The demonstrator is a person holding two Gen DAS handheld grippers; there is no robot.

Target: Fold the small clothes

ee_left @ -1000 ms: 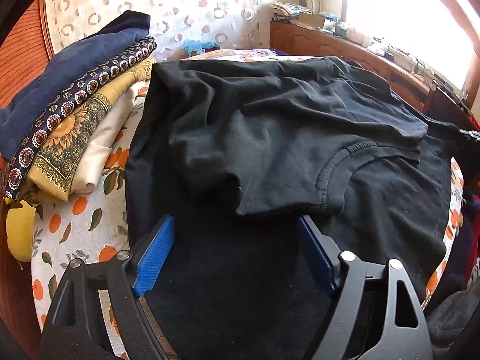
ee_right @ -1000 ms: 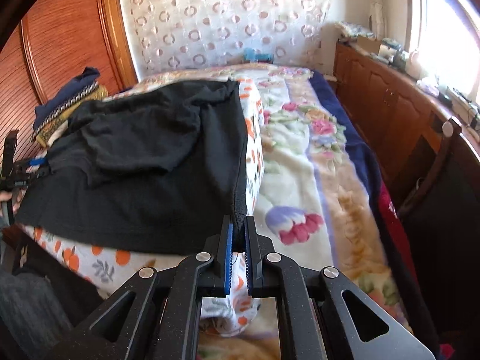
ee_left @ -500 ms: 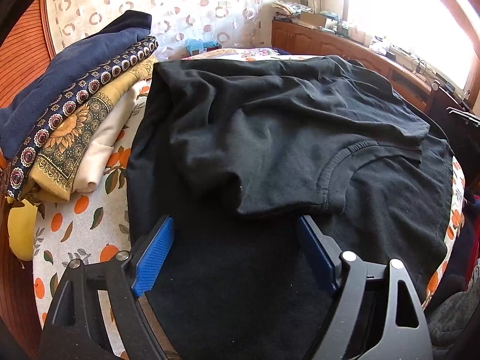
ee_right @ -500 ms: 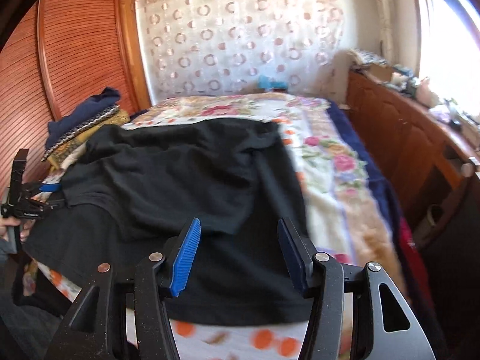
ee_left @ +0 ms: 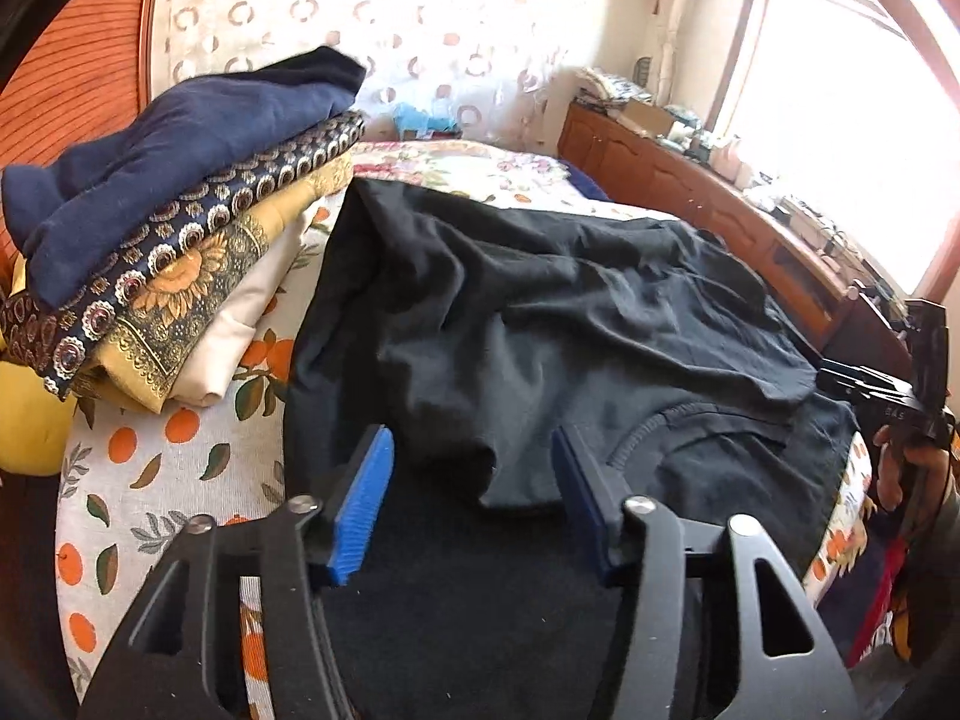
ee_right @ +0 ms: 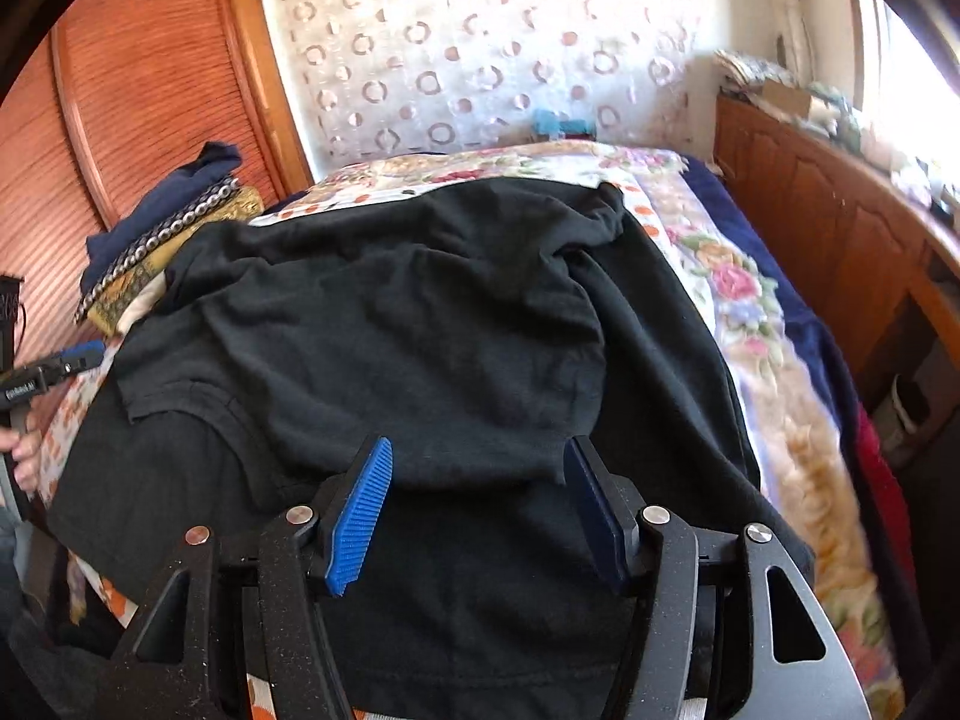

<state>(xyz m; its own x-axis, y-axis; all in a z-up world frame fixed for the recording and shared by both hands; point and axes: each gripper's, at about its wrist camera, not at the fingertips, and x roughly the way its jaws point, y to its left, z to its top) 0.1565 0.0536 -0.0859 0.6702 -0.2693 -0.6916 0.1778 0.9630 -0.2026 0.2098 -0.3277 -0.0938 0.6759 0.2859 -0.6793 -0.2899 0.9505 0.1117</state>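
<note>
claws both grip nothing over the crumpled black cotton t-shirt (ee_right: 390, 324): left claw (ee_left: 471, 495) closing, right claw (ee_right: 477, 507) opening; pinch the lower-centre hem edges evenly next

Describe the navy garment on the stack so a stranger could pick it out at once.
Start at the bed with the orange-print sheet, then go to its side nearest the wooden slatted wardrobe, where a stack of folded clothes sits beside the black T-shirt. The navy garment is the top layer. It alone is plain dark blue; those beneath are patterned, yellow or cream.
</note>
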